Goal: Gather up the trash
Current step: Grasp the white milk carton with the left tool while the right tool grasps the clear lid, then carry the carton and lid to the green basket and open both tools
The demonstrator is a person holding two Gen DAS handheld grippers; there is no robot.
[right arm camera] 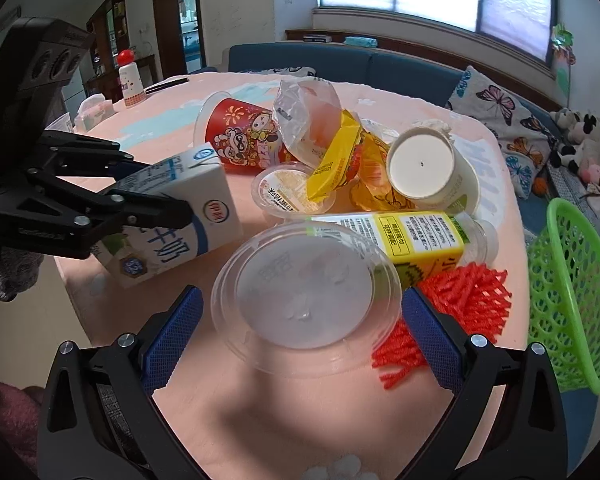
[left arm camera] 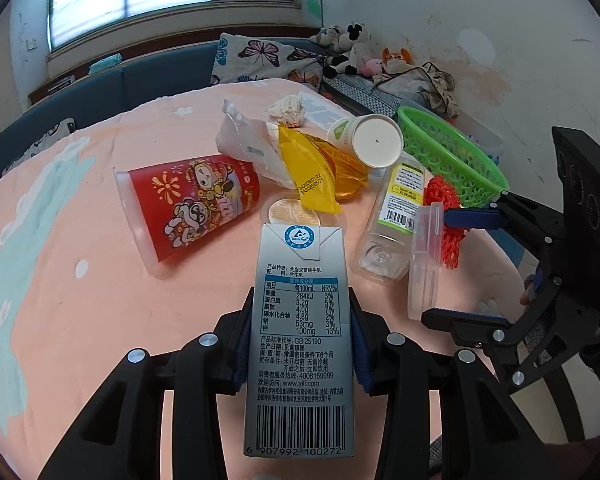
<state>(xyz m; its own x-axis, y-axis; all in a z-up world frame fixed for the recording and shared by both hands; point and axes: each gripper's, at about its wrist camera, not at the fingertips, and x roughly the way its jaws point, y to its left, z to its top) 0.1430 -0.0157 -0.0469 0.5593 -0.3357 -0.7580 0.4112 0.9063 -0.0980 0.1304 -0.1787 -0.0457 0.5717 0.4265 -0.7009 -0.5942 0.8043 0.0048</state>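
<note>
Left gripper [left arm camera: 300,344]: clamped on both sides of a milk carton [left arm camera: 300,340], which is held off the table with its barcode end nearest the camera.
Right gripper [right arm camera: 300,320]: fingers spread wide either side of a clear lid [right arm camera: 306,298]; whether the pads touch it is hard to tell.
Table [left arm camera: 80,220]: covered in a peach cloth with pale blue and white patches.
Trash pile: a red cup [left arm camera: 188,200] lies on its side beside a silver bag [left arm camera: 248,140], a yellow wrapper [left arm camera: 312,172], a white paper cup [left arm camera: 366,140], a tipped clear bottle [left arm camera: 396,216] and red netting [right arm camera: 448,312].
Basket [right arm camera: 572,296]: green mesh, at the table's right edge, just beside the netting.
</note>
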